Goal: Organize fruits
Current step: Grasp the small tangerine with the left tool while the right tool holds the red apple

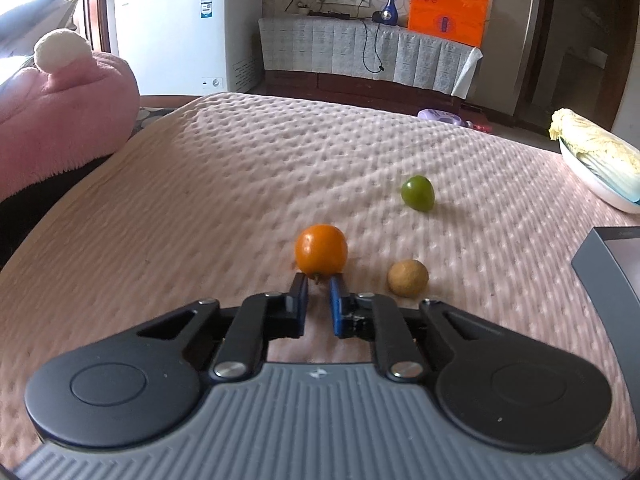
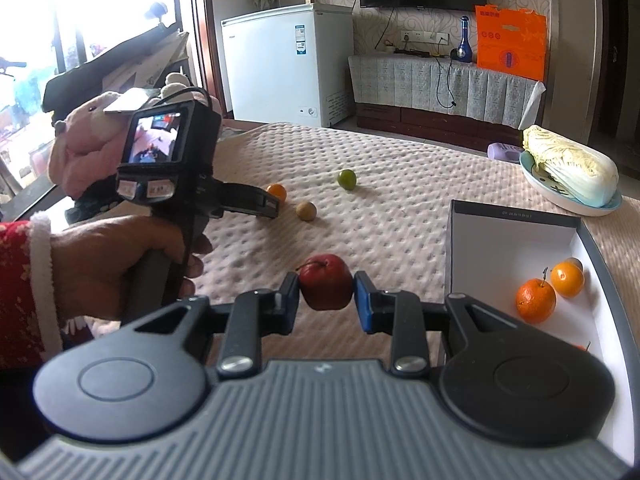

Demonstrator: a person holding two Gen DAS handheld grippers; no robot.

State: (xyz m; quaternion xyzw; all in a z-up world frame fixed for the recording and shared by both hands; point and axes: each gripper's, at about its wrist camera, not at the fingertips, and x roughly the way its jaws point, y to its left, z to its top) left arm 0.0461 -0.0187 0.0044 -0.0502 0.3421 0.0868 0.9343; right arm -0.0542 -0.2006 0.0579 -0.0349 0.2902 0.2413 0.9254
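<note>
1. Right gripper (image 2: 326, 292): jaws clamped on a red apple (image 2: 326, 282), one on each side. The apple is dark red, glossy and rounded; its thin stem points up and to the left, so its axis is tilted.
2. Box (image 2: 516, 216): dark outside, white inside, open-topped, just right of the right gripper on the bed. It holds two oranges, a larger one with a short upright stem (image 2: 535, 295) and a smaller one (image 2: 567, 279) just behind it.
3. Left gripper (image 1: 319, 280): jaws slightly parted, tips at the near side of an orange fruit (image 1: 321, 249); whether they touch it I cannot tell. The fruit is smooth and round, its stem end facing the jaws.
4. Brown fruit (image 1: 407, 278): dull, rough-skinned, round, just right of the left gripper's tips.
5. Green fruit (image 1: 418, 193): glossy, slightly egg-shaped, farther off, apart from the others.
6. Bed cover (image 1: 240, 184): pink, quilted; all loose fruit lies on it.
7. Plate (image 2: 560, 196): at the far right, carrying a cabbage (image 2: 572, 168) laid on its side.
</note>
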